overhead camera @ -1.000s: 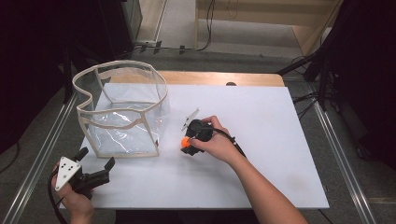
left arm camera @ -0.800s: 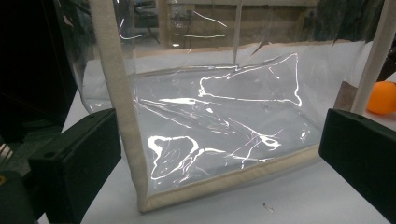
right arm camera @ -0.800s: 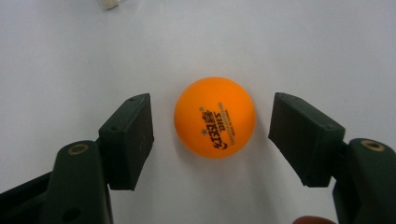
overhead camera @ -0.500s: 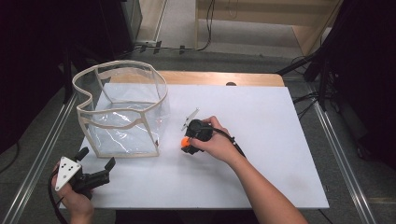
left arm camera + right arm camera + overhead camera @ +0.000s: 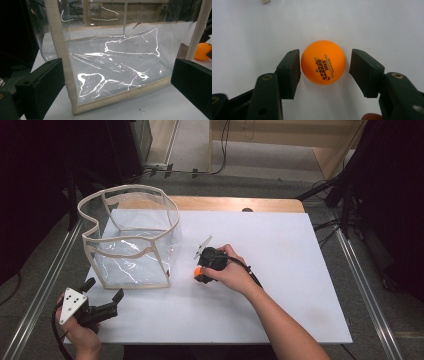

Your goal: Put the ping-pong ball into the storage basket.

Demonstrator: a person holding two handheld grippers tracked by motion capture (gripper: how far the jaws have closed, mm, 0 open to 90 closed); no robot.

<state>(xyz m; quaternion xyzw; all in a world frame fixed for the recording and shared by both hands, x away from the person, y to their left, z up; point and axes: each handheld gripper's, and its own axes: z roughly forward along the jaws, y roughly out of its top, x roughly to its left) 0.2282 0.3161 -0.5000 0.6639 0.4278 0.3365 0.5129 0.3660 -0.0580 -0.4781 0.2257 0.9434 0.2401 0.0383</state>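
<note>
An orange ping-pong ball (image 5: 198, 270) (image 5: 323, 62) with dark print lies on the white table cover. My right gripper (image 5: 201, 273) (image 5: 325, 63) points down over it and stands open, one jaw on each side of the ball; the left jaw is at its surface, and a thin gap remains on the right. A clear plastic bag (image 5: 130, 240) (image 5: 117, 62) with cream edging stands upright at the left. My left gripper (image 5: 104, 289) (image 5: 117, 82) is open near the table's front left corner, facing the bag's near wall. In the left gripper view the ball (image 5: 203, 51) shows past the bag's right edge.
The white cover (image 5: 290, 270) spreads over a wooden table (image 5: 225, 204). A small pale scrap (image 5: 204, 244) lies just beyond the right hand. Metal rails (image 5: 365, 290) run along both sides, and cables lie on the floor behind.
</note>
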